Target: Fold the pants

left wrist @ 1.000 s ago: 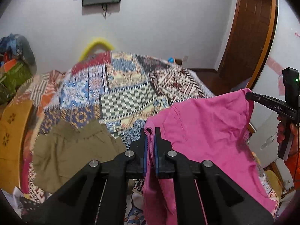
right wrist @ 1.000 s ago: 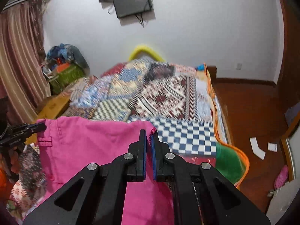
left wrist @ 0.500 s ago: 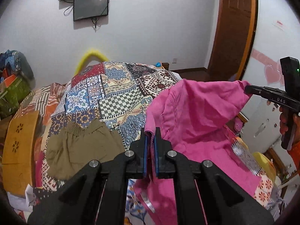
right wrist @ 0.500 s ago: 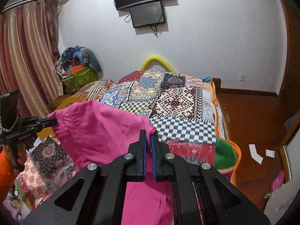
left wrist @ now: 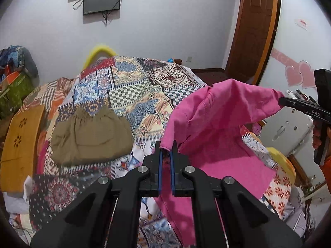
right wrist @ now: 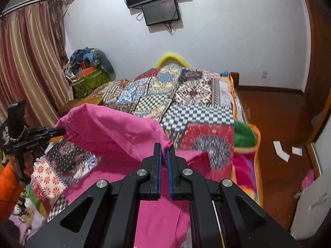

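Pink pants [left wrist: 217, 124] hang between my two grippers over the near end of the bed, their lower part lying on the patchwork bedspread [left wrist: 132, 95]. My left gripper [left wrist: 166, 144] is shut on one top corner of the pants. My right gripper [right wrist: 164, 147] is shut on the other corner of the pink pants [right wrist: 115, 132]. Each gripper shows in the other's view: the right one [left wrist: 283, 101] at the far right, the left one [right wrist: 60, 131] at the far left, both pinching the cloth.
Folded olive-green pants [left wrist: 91, 136] lie on the bed's left side. A yellow wooden board [left wrist: 20, 140] stands at the left edge. A wardrobe and a brown door [left wrist: 254, 31] are on the right. Bags [right wrist: 89, 70] and a curtain are at the far left. Paper scraps [right wrist: 281, 153] lie on the floor.
Both grippers have lowered the pink pants, whose lower part now lies on the bedspread. The cloth sags more between them. Both stay shut on it.
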The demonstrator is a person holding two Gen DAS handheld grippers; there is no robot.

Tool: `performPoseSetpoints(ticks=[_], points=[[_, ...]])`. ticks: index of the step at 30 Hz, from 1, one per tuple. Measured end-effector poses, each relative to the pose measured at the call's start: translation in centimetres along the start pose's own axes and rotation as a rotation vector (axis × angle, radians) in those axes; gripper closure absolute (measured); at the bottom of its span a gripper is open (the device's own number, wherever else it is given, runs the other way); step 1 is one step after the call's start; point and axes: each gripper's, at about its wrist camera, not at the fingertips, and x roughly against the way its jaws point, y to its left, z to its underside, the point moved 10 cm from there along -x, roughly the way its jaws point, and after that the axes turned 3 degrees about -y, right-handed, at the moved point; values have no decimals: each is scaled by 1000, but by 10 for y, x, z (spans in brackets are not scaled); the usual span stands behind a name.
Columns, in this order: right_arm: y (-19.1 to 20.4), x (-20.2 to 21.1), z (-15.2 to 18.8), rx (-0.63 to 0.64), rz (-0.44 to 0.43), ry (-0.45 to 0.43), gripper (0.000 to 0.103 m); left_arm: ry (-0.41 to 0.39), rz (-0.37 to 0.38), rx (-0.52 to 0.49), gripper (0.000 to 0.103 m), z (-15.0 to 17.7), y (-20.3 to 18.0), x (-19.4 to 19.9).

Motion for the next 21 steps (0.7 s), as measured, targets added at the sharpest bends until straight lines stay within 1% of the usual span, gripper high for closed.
performPoseSetpoints(ticks=[4,9,14,21], points=[[-2,5,20,-33,10,22,99,16,5,-12,97,22,-8,4],[-6,9,47,-66,21,56,99,58,7,-12,97,53,-14,4],[-6,11,75,-64,33,109,99,105,14,-22,97,83,-20,1],[-6,7,114,-80,44,174,99,140,1,-52,97,120,-29,0]])
